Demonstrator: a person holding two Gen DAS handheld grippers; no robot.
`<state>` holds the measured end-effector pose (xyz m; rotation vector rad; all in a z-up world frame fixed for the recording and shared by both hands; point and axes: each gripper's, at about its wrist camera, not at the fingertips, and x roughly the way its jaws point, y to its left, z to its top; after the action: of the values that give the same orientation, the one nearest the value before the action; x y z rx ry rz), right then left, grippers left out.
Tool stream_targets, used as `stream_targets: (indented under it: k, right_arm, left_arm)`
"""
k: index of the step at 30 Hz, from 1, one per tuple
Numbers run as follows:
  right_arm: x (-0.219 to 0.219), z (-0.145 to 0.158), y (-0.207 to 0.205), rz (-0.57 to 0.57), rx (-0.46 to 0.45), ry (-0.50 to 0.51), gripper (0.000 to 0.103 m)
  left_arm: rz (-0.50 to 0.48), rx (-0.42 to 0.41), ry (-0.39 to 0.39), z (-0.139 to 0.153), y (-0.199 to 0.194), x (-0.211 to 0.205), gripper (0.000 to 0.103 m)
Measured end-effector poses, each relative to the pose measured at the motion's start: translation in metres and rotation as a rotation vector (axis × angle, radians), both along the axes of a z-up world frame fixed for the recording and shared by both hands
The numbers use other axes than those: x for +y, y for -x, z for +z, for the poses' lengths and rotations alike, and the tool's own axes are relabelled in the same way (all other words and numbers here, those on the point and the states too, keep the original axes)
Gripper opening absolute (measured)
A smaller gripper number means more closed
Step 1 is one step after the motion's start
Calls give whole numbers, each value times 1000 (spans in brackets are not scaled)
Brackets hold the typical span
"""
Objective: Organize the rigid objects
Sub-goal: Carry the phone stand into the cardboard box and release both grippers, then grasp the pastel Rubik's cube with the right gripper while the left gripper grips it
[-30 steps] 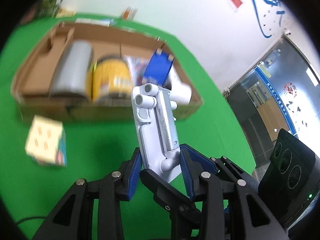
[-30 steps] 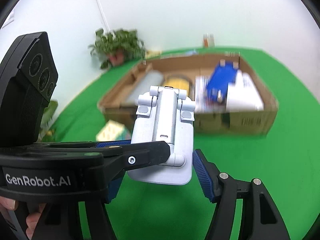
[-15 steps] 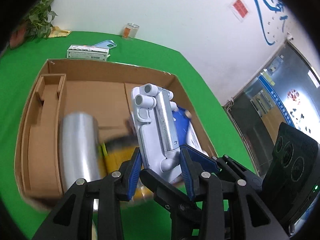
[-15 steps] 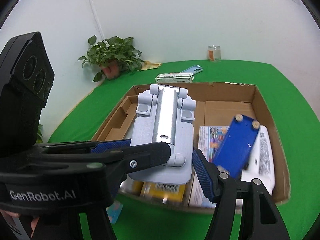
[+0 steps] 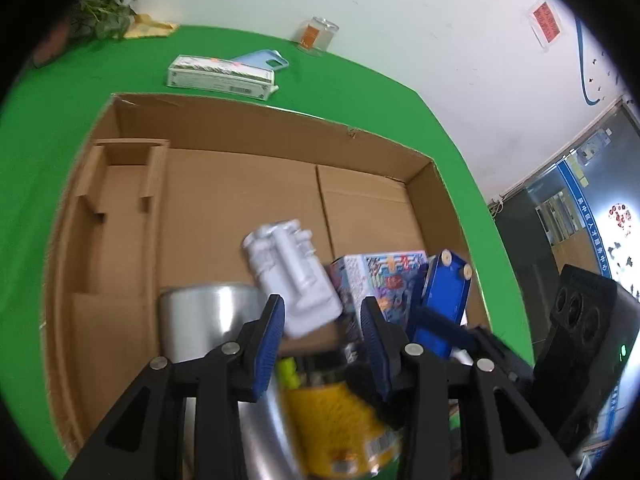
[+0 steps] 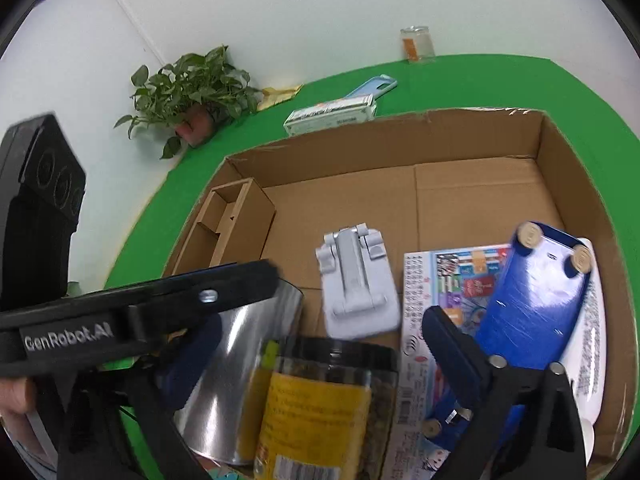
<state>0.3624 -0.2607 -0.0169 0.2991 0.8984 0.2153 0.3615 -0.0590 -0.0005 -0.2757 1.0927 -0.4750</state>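
A white folding stand [image 5: 294, 274] lies loose in the cardboard box [image 5: 240, 136], blurred, just beyond my left gripper [image 5: 322, 322], which is open and empty above it. It also shows in the right wrist view [image 6: 358, 286]. My right gripper [image 6: 316, 344] is open and empty over the box [image 6: 400, 136]. In the box are a silver can [image 6: 236, 360], a yellow-labelled jar [image 6: 320, 408], a printed carton [image 6: 444, 280] and a blue block [image 6: 532, 292] on a white object.
Beyond the box on the green table lie a long white box [image 5: 220, 76], a blue phone case [image 5: 264, 60] and a glass jar [image 5: 318, 34]. A potted plant [image 6: 192, 92] stands at the far left. The box's far half shows bare cardboard floor [image 5: 240, 200].
The left gripper opened and let go of the white stand, which dropped into the box. Both grippers moved forward over the box.
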Motion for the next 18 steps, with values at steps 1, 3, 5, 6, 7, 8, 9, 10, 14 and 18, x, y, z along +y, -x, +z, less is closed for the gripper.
stream_targets:
  k: [1, 3, 5, 6, 7, 8, 9, 10, 14, 18]
  right_arm:
    - [-1, 1, 8, 5, -22, 15, 102]
    - [-1, 3, 25, 3, -61, 39, 103]
    - [0, 7, 52, 2, -121, 55, 103]
    - [2, 7, 64, 13, -138, 63, 103]
    - [7, 8, 77, 33, -154, 67, 103]
    - [12, 5, 93, 60, -167, 59, 103]
    - [15, 3, 105, 75, -173, 47, 103]
    - [20, -2, 120, 101, -176, 22, 103]
    - [57, -33, 169, 270, -162, -2, 103]
    - [96, -67, 192, 402, -83, 53, 103]
  left_arm:
    - [10, -29, -11, 3, 11, 6, 52]
    - [40, -91, -40, 7, 43, 26, 60]
    - [69, -111, -47, 4, 65, 45, 62]
    - [70, -111, -41, 1, 74, 53, 62]
    - [68, -103, -36, -3, 87, 62, 62]
    - [75, -90, -48, -9, 102, 72, 62]
    - [84, -81, -60, -13, 112, 79, 62]
    - [92, -66, -67, -19, 124, 87, 62]
    - [155, 31, 1, -49, 153, 122, 62]
    - [171, 106, 39, -80, 154, 137, 64]
